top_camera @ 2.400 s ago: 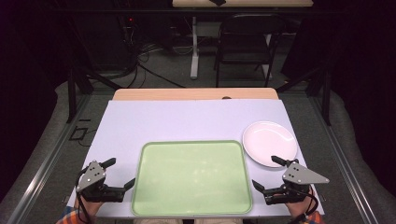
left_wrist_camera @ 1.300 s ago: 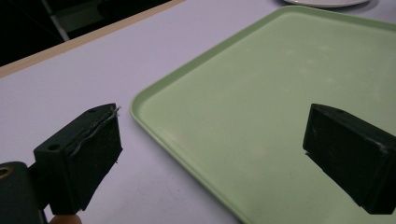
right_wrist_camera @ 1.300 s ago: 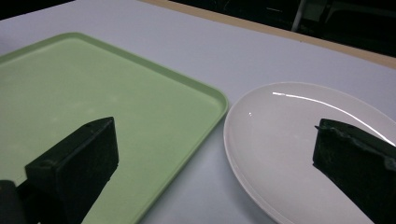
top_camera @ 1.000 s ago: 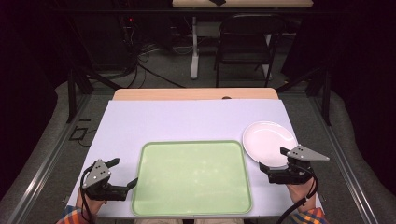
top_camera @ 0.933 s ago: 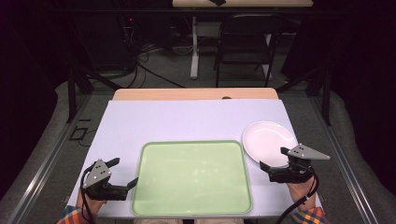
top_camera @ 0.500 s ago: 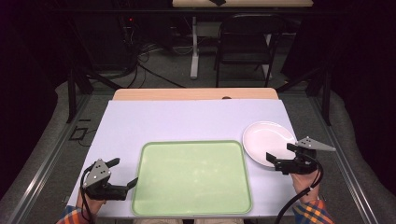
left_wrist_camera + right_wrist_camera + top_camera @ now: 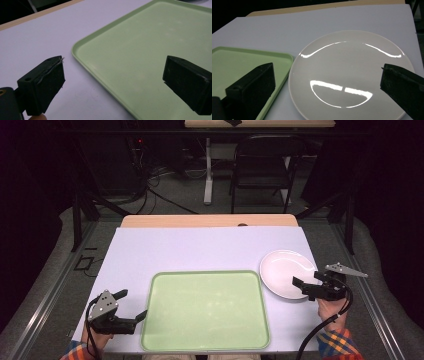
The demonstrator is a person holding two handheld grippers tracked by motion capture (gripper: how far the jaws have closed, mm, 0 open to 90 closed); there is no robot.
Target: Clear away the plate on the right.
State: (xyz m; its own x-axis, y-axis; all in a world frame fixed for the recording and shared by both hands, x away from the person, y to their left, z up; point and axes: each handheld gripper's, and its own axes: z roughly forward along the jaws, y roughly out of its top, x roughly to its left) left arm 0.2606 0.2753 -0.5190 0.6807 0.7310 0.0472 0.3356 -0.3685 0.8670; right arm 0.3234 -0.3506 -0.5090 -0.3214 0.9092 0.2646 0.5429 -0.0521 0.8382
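Note:
A pale green tray [image 7: 205,273] lies empty at the near middle of the white-covered table. To the right of it, almost touching, sits a white plate [image 7: 284,272], also empty. My right gripper [image 7: 300,286] is open, its jaws reaching over the plate's near right rim. In the right gripper view the plate [image 7: 352,62] lies between the spread jaws of that gripper [image 7: 327,75], with the tray's corner [image 7: 242,60] at the left. My left gripper [image 7: 132,305] rests open at the tray's near left corner. In the left gripper view its jaws [image 7: 113,70] straddle the tray's rim [image 7: 100,77].
A white sheet [image 7: 200,245] covers the table, with a wooden strip [image 7: 207,220] bare at the far edge. Beyond stand a black chair [image 7: 262,165], a table leg [image 7: 207,175] and cables on the floor. Metal rails run along both sides.
My right gripper has moved forward and slightly right from the near edge, up to the plate's near rim. The left gripper has stayed in place.

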